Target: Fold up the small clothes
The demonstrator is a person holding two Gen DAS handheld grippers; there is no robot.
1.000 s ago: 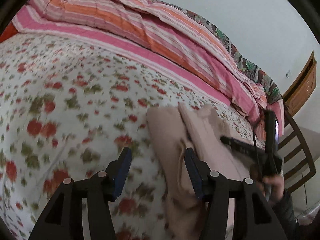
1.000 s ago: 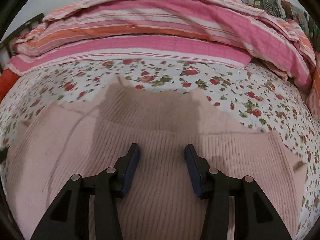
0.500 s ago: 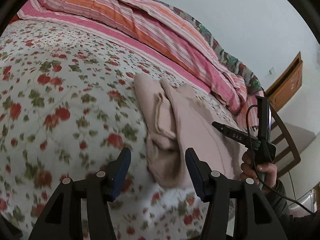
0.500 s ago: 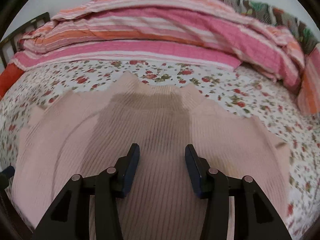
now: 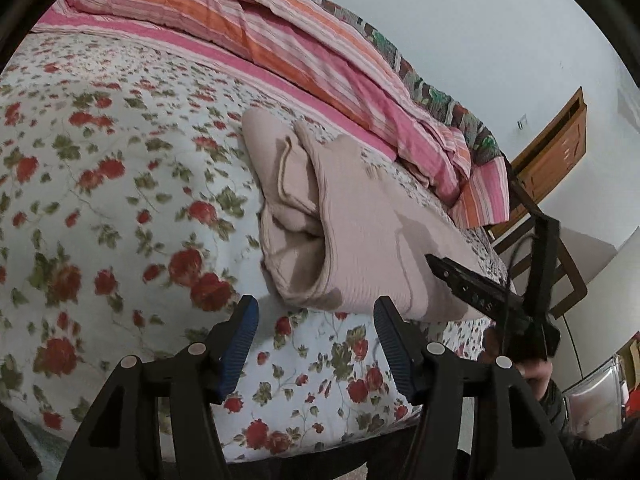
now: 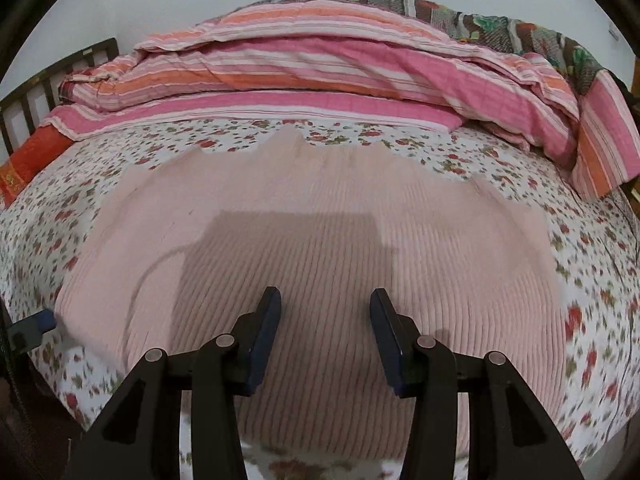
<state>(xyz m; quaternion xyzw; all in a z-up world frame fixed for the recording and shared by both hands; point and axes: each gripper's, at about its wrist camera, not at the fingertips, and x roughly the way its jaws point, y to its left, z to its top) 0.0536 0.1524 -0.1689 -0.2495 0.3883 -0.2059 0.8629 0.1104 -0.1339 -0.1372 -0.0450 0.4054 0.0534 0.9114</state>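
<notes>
Now, in the left wrist view, the left tool (image 5: 316, 322) has backed off the folded sweater (image 5: 344, 216), which lies at 12 o'clock on the bed (image 5: 100, 200); its jaws stand apart, empty. In the right wrist view, the right tool (image 6: 325, 324) has also pulled back, apart over the sweater (image 6: 320, 240). The fold looks finished.

The only lettering sits on the side of the right gripper (image 5: 472, 286), seen from the left wrist view: pale characters, too blurred to read. Nothing else carries text.
</notes>
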